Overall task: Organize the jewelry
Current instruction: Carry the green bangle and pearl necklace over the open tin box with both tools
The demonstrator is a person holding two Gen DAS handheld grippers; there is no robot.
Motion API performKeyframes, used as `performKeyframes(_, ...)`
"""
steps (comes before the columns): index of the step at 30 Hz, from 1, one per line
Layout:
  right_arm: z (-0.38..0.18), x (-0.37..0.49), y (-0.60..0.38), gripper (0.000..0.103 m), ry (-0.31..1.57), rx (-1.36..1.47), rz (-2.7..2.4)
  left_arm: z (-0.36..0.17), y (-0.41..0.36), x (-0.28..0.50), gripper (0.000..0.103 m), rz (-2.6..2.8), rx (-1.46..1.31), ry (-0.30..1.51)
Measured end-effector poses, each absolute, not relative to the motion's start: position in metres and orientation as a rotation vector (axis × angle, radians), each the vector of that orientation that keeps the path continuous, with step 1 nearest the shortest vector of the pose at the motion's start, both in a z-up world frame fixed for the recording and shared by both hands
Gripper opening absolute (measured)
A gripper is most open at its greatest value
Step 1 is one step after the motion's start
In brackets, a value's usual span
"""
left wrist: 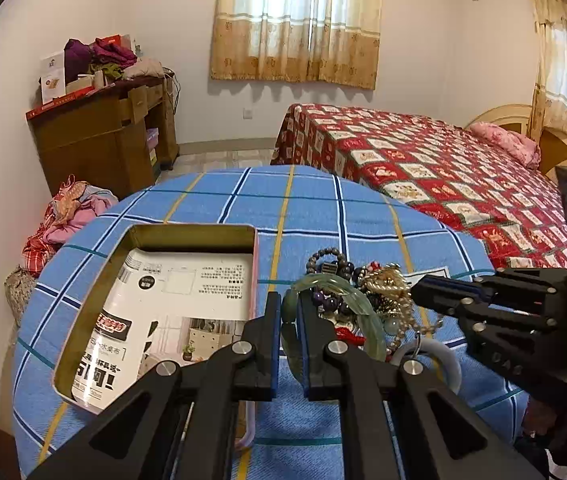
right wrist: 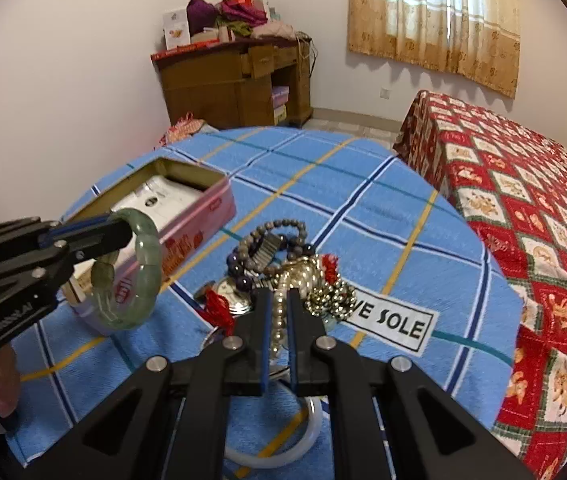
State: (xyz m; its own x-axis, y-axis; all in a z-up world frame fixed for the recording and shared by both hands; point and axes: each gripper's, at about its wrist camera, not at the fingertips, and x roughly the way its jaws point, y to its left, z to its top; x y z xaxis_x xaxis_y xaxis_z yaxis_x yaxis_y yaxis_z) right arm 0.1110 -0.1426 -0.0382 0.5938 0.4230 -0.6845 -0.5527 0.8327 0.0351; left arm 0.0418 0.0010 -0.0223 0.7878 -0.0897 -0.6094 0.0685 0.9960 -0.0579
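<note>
The open tin (right wrist: 187, 216) sits at the desk's (right wrist: 363, 200) left. The left tongs (right wrist: 123, 232) pinch a green bangle (right wrist: 143, 268) lifted beside it. Rightward, the right tongs (right wrist: 277, 320) clamp a pearl strand (right wrist: 279, 312) in the jewelry heap (right wrist: 283, 264).

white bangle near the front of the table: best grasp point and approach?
Grip the white bangle across its near arc, one finger inside the ring and one outside, coming from above. It lies flat on the blue plaid tablecloth, and that arc looks free of the jewelry pile, while the right gripper covers its far side.
</note>
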Motion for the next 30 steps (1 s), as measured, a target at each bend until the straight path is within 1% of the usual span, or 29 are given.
performKeyframes(7, -0.013, 0.103, -0.148, 0.009, 0.683, -0.172, 0.582, -0.011, 0.005, 0.036, 0.007, -0.079, -0.033, 0.628)
performKeyframes(21, 0.014, 0.099, -0.149, 0.008, 0.610, -0.160, 0.602, 0.011, 0.023, 0.026, 0.007, -0.061, -0.070, 0.574)
performKeyframes(30, 0.031, 0.095, -0.146, 0.008, 0.564, -0.164, 0.618, 0.015, 0.030, 0.024, 0.007, -0.049, -0.082, 0.566)
